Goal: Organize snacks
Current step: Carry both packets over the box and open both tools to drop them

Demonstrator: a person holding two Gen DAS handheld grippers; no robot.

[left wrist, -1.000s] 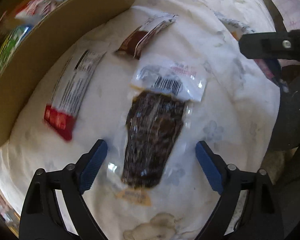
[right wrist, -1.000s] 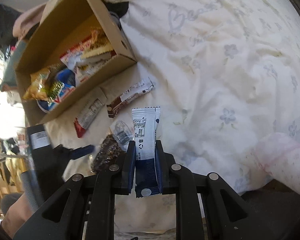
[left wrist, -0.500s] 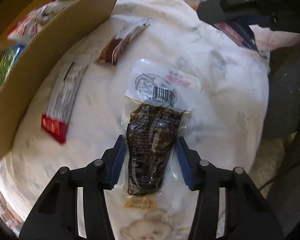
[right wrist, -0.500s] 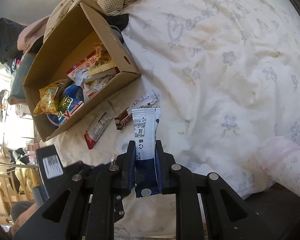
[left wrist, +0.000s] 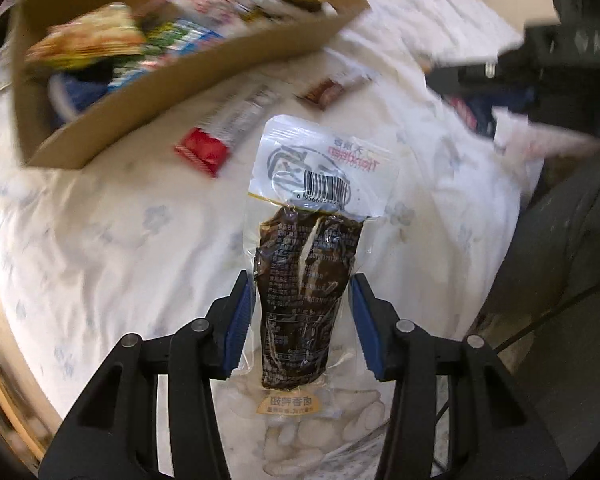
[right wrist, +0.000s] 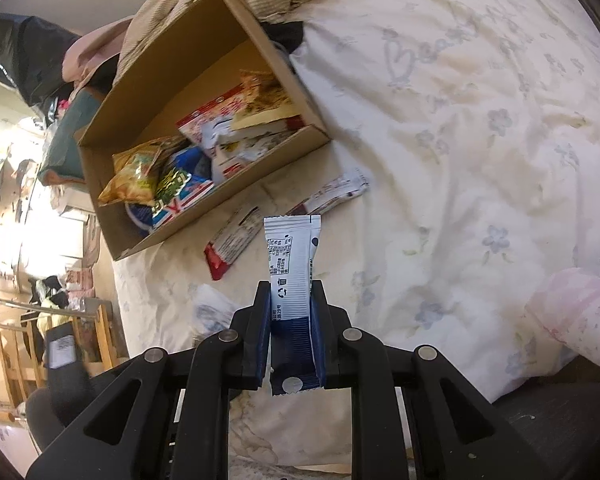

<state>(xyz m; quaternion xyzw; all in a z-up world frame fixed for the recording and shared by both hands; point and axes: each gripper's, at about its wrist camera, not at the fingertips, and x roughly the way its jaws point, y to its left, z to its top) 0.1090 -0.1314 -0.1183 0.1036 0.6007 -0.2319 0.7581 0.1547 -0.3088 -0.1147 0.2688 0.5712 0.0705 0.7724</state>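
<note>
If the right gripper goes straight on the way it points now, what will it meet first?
Probably the bed cover near the brown and white wrapper, just beside the cardboard box. The right gripper already holds a white and blue sachet. Depth is uncertain.

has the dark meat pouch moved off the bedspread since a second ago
Yes. The dark meat pouch, clamped in the just-closed left gripper, is lifted off the bedspread, nearer the cardboard box.
</note>
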